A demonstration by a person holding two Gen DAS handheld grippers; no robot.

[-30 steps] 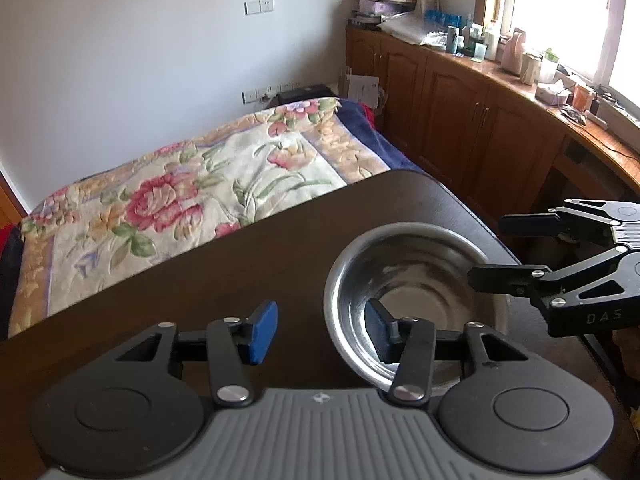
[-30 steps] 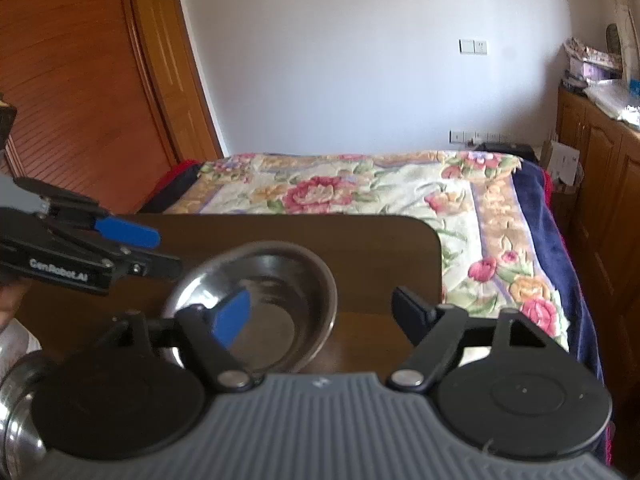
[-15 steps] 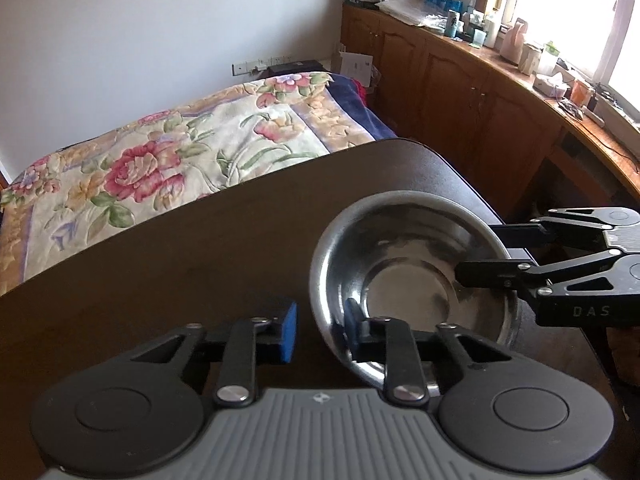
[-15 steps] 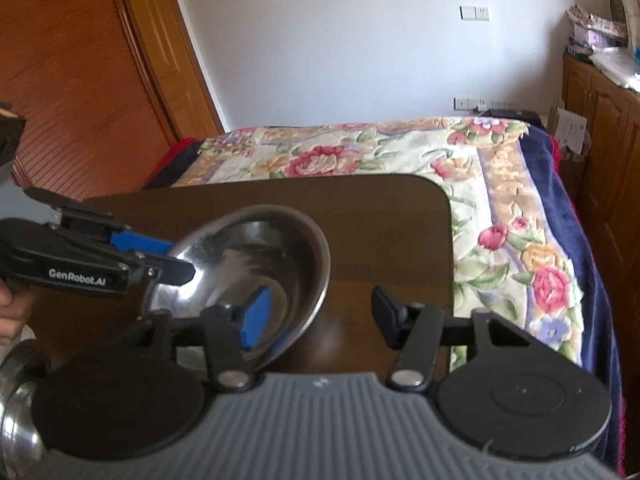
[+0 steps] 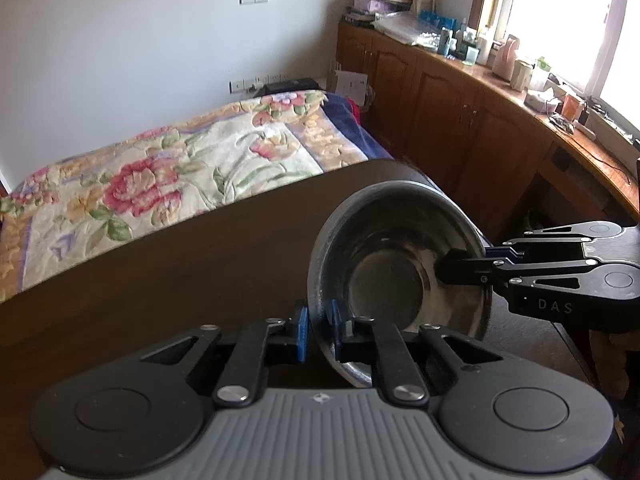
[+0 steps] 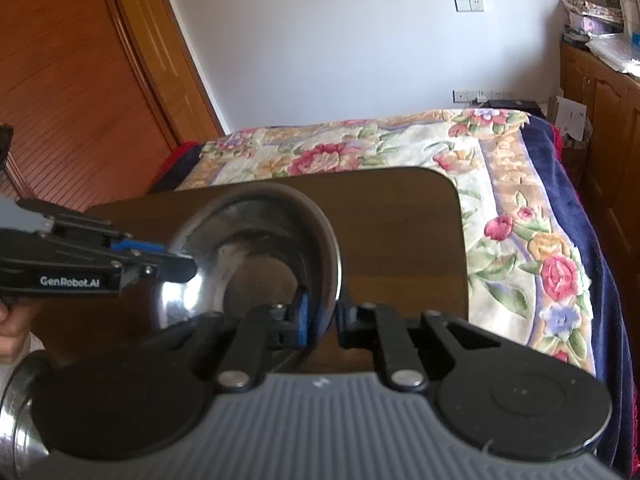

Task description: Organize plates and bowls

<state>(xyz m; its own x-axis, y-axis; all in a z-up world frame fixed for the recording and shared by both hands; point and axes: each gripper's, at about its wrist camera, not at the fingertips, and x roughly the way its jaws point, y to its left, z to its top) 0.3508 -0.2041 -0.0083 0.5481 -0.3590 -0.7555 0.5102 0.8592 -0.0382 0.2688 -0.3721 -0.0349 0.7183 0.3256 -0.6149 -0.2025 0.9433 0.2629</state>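
Here the steel bowl tilts above the dark worktop, the left gripper and right gripper both closing their fingers, pinching opposite sides of its rim.

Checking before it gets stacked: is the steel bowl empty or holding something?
Empty. The steel bowl shows only bare metal in both wrist views, while the left gripper and right gripper are closing on its rim.

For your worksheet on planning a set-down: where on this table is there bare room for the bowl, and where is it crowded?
Bare tabletop stretches left of the steel bowl toward the bed, and around the far right corner. It is crowded at the bowl: the left hand-held gripper and right hand-held gripper are closing on opposite rims.
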